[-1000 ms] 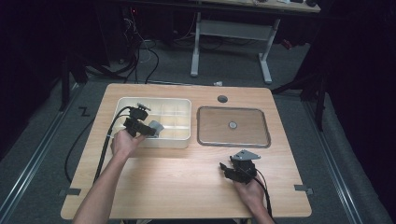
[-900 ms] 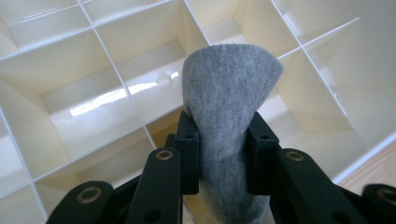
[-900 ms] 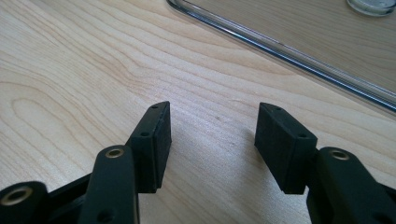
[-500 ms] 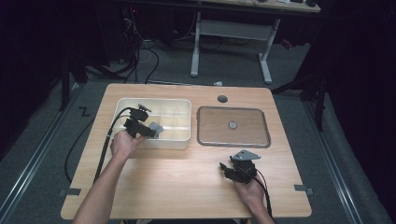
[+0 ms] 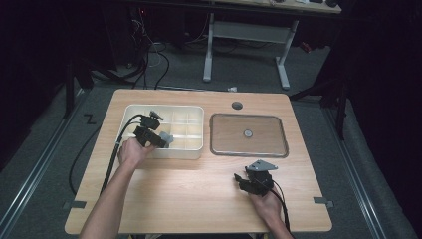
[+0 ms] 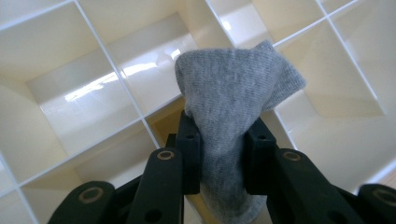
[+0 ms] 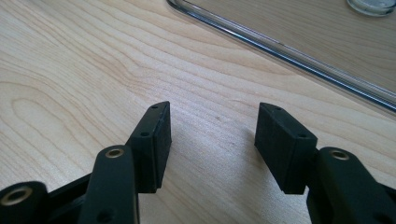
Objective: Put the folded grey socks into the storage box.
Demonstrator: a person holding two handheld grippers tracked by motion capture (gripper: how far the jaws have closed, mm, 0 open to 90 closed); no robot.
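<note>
A grey knitted cloth (image 6: 229,93) is pinched between the jaws of my left gripper (image 6: 223,140), which is shut on it. It hangs over the white divided box (image 6: 93,88). From above, the left gripper (image 5: 161,139) and the cloth (image 5: 167,138) sit over the front middle cells of the box (image 5: 191,150). My right gripper (image 7: 212,126) stands open just above bare wood, with nothing between its jaws. In the high view the right gripper (image 5: 244,178) is at the table's front right, just in front of a clear tray (image 5: 249,151).
The clear tray's rim (image 7: 280,44) runs close ahead of the right jaws, with a small round knob (image 5: 248,133) at its middle. A cable hole (image 5: 237,105) lies near the wooden table's (image 5: 199,204) far edge. Cables trail from both grippers.
</note>
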